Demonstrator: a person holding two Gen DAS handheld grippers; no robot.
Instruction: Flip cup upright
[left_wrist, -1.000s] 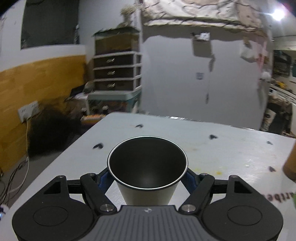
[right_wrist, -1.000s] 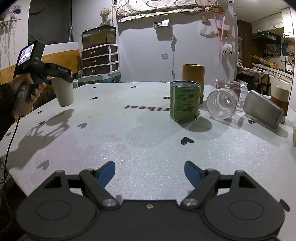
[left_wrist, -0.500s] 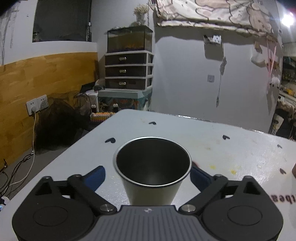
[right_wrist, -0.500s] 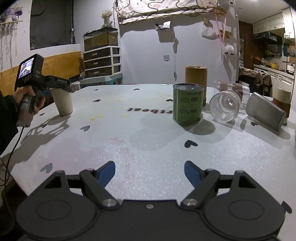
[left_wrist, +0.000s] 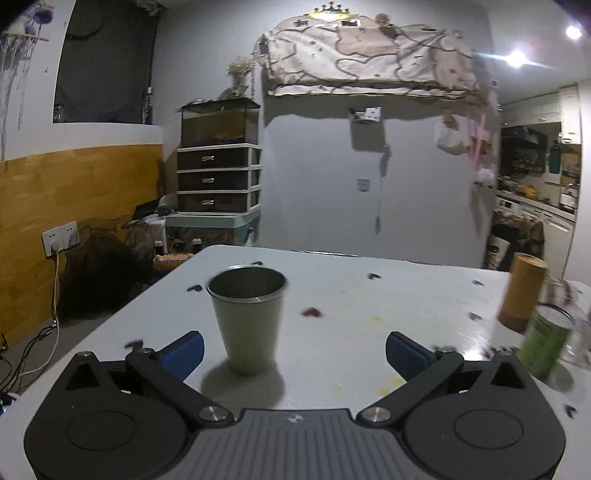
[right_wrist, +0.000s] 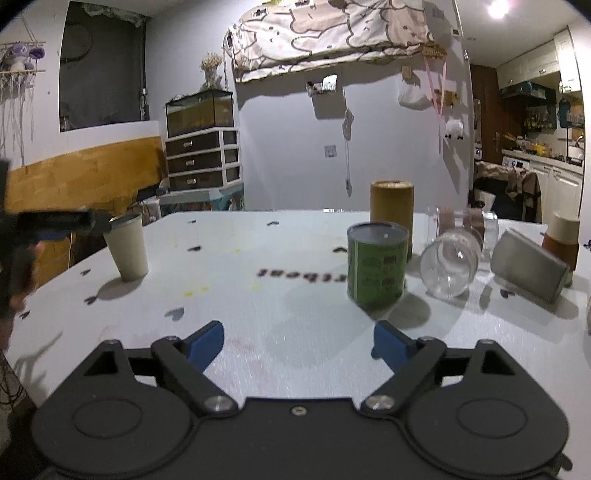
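Note:
A beige metal cup (left_wrist: 246, 318) stands upright, mouth up, on the white table (left_wrist: 369, 302) near its left edge. My left gripper (left_wrist: 294, 350) is open and empty, pulled back from the cup, which sits ahead and left of centre between the blue fingertips (left_wrist: 183, 350). The cup also shows in the right wrist view (right_wrist: 126, 246), far left, with the left gripper (right_wrist: 92, 221) just left of its rim. My right gripper (right_wrist: 298, 341) is open and empty above the table's near side.
A green can (right_wrist: 377, 265), a brown cylinder (right_wrist: 391, 212), a clear glass jar on its side (right_wrist: 448, 266) and a grey metal cup on its side (right_wrist: 529, 269) crowd the right part of the table. The table's left edge runs close to the beige cup.
My left gripper opened, let go of the cup and drew back; the cup now stands alone on the table. The right gripper shifted slightly closer to the cans.

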